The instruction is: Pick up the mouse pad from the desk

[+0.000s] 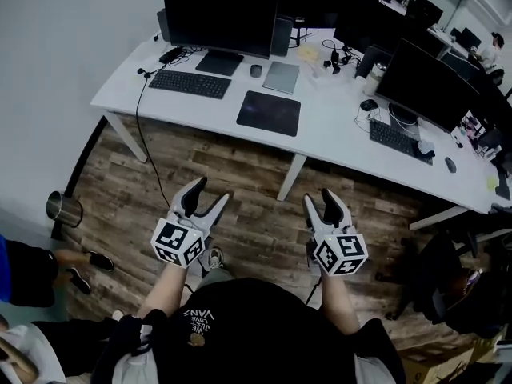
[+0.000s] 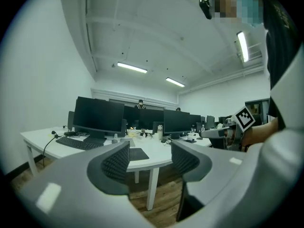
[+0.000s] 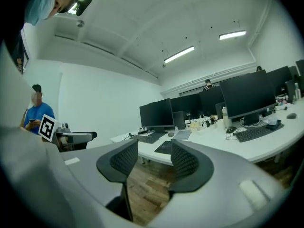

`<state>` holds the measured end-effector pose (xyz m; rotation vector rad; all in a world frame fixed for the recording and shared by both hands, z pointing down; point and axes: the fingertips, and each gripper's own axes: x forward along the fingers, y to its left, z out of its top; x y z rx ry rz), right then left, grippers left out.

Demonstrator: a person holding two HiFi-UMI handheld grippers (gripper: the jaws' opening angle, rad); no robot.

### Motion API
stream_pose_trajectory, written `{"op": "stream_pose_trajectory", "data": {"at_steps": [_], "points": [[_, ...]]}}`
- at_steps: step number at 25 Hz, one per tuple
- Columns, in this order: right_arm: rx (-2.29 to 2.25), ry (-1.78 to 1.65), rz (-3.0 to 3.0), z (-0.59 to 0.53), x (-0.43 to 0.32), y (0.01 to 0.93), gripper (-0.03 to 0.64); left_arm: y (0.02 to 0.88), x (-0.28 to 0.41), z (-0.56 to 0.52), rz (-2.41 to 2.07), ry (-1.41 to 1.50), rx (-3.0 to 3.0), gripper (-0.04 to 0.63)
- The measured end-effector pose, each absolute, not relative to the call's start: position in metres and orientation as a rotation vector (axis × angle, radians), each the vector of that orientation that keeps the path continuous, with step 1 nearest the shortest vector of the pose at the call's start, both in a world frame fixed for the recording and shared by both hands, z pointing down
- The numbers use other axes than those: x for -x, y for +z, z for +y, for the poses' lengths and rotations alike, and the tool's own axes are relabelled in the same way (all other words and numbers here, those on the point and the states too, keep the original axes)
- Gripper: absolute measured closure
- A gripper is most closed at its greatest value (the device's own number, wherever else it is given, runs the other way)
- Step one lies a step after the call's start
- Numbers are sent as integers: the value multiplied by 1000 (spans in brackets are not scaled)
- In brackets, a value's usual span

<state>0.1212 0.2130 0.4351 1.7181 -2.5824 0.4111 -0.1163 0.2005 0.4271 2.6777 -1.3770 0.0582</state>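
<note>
The dark mouse pad (image 1: pixel 268 112) lies flat on the white desk (image 1: pixel 336 134), near its front edge and right of a keyboard. It also shows small and far off as the mouse pad (image 2: pixel 137 154) and the mouse pad (image 3: pixel 164 147) between each gripper's jaws. Both grippers hang over the wooden floor, well short of the desk. My left gripper (image 1: pixel 210 192) is open and holds nothing; from its own camera the gripper (image 2: pixel 149 163) points level at the desk. My right gripper (image 1: pixel 318 200) is open and empty too, seen again as the gripper (image 3: pixel 154 161).
On the desk stand a monitor (image 1: pixel 220 21), a keyboard (image 1: pixel 190 83), a mouse (image 1: pixel 255 70) and a grey flat device (image 1: pixel 282 77). A second keyboard (image 1: pixel 392 137) lies to the right. A metal bin (image 1: pixel 64 208) and a seated person (image 1: pixel 24 270) are at the left; a chair (image 1: pixel 456 286) is at the right.
</note>
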Motion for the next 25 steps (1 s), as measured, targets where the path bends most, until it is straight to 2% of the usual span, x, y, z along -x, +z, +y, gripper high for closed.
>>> {"op": "stream_pose_trajectory", "data": {"at_steps": [2, 4, 14, 25], "points": [[-1775, 398, -2559, 198, -110, 431, 389, 430, 129, 181, -1345, 70, -2678, 304], [-1829, 395, -2534, 182, -99, 429, 377, 434, 142, 162, -1306, 83, -2676, 279], [-2025, 452, -2396, 122, -43, 444, 376, 458, 198, 80, -1087, 178, -2704, 279], [-2086, 489, -2309, 83, -51, 461, 376, 484, 185, 28, -1004, 180, -2673, 279]]}}
